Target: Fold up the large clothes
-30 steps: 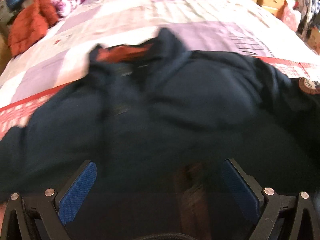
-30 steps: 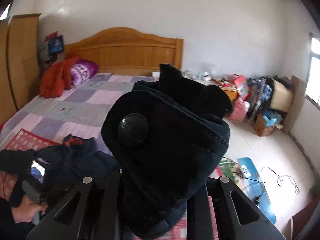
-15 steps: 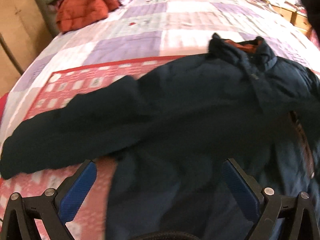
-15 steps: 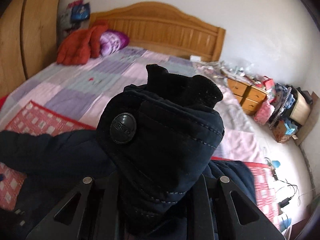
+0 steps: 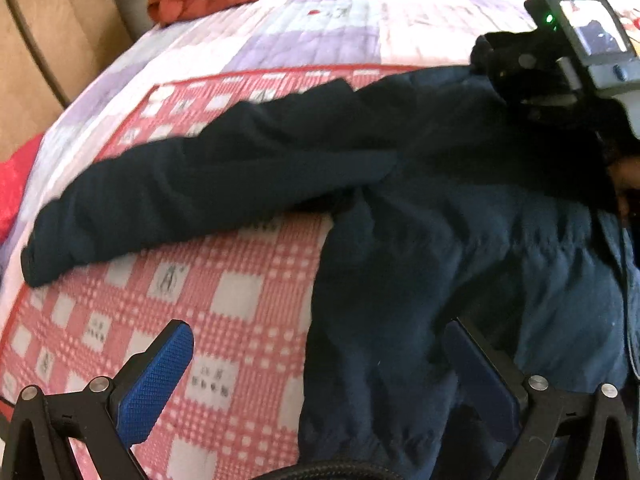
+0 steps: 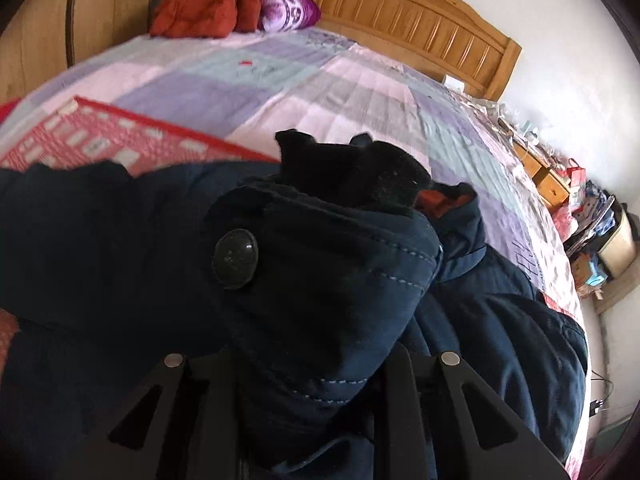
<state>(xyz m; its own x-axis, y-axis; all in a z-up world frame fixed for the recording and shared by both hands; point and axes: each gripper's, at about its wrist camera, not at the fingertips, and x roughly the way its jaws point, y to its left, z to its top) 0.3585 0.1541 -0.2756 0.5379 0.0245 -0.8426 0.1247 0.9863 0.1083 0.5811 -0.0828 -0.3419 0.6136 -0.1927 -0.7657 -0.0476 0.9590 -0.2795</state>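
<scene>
Navy jacket lies flat for folding; your right gripper pinches its cuff, probably to fold the sleeve inward; left gripper jaws spread, empty.

Left tongs agape — right tongs clamped.

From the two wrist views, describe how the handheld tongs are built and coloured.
The left tongs have black angular frames with silver rivets and blue, finely knurled pads. The right tongs show black triangular cut-out frames with silver rivets; their pads are hidden. Seen from the left, the right unit carries a grey screen housing with a green light.
</scene>
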